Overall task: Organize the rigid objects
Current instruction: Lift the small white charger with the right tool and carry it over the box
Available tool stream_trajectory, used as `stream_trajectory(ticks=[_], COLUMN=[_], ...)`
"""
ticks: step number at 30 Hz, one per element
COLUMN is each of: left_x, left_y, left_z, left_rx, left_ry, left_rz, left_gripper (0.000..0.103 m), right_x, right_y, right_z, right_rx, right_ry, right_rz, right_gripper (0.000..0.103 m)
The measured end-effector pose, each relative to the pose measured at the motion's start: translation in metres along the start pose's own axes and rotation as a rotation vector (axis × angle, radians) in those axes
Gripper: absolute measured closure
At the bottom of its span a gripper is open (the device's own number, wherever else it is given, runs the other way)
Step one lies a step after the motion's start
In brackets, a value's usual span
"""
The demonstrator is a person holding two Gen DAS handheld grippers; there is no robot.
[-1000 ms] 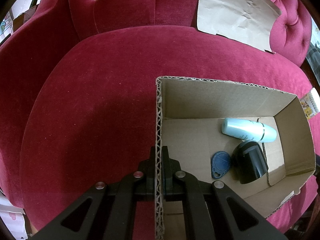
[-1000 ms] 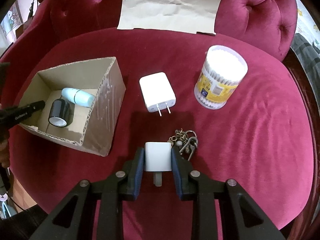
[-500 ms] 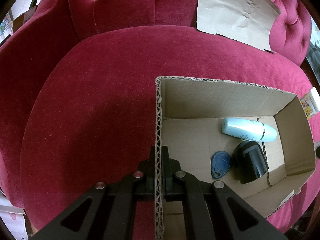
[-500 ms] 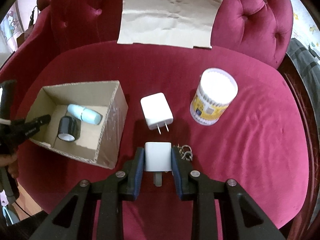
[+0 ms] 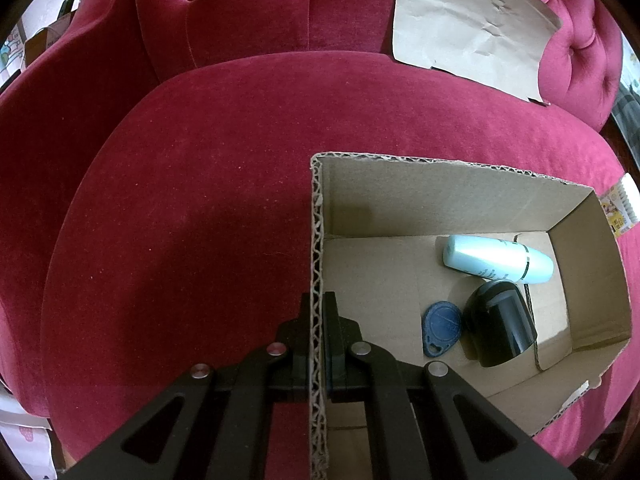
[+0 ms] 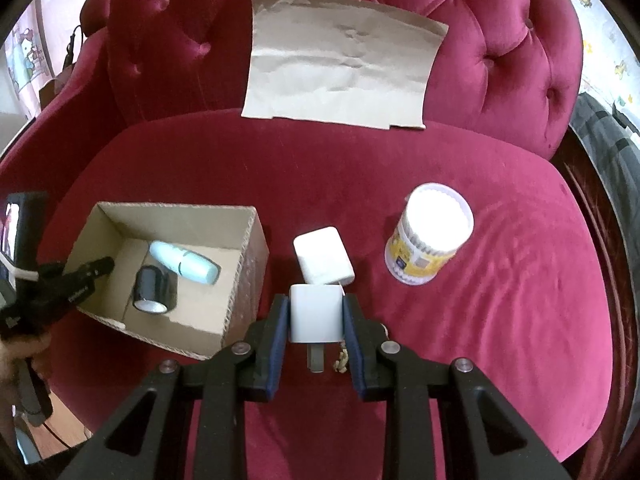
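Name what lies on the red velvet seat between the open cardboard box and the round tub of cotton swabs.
A larger white plug adapter lies flat between the cardboard box and the swab tub, shown in the right wrist view.

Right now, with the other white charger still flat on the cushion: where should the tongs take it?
Grip the white charger across its two long flat sides, from above. It lies flat, prongs towards the camera, with bare cushion on both sides.

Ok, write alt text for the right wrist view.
The right tool grips a small white charger above a red velvet seat. A larger white charger and a cotton swab tub sit beyond it. At left, the left tool pinches a cardboard box holding a pale blue bottle and black cylinder.
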State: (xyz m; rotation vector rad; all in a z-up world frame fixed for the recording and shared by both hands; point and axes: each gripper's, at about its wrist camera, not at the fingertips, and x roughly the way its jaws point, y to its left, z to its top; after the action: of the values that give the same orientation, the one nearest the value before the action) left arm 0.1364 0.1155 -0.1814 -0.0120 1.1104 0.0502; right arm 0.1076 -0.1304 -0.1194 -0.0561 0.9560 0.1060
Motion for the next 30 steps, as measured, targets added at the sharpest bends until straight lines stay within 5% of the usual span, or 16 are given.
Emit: stream_trajectory(ticks=[30], left_x=[-0.001], left_y=[-0.001], left_z=[-0.001], left_rx=[0.004], left_ry=[-0.002], left_rz=[0.003], left_gripper=[0.100], right_x=[-0.006], right_y=[0.078], right_z=[0.032], right_rx=[-0.065], right_ry=[-0.062], right_rz=[0.107], right_gripper=[0.075])
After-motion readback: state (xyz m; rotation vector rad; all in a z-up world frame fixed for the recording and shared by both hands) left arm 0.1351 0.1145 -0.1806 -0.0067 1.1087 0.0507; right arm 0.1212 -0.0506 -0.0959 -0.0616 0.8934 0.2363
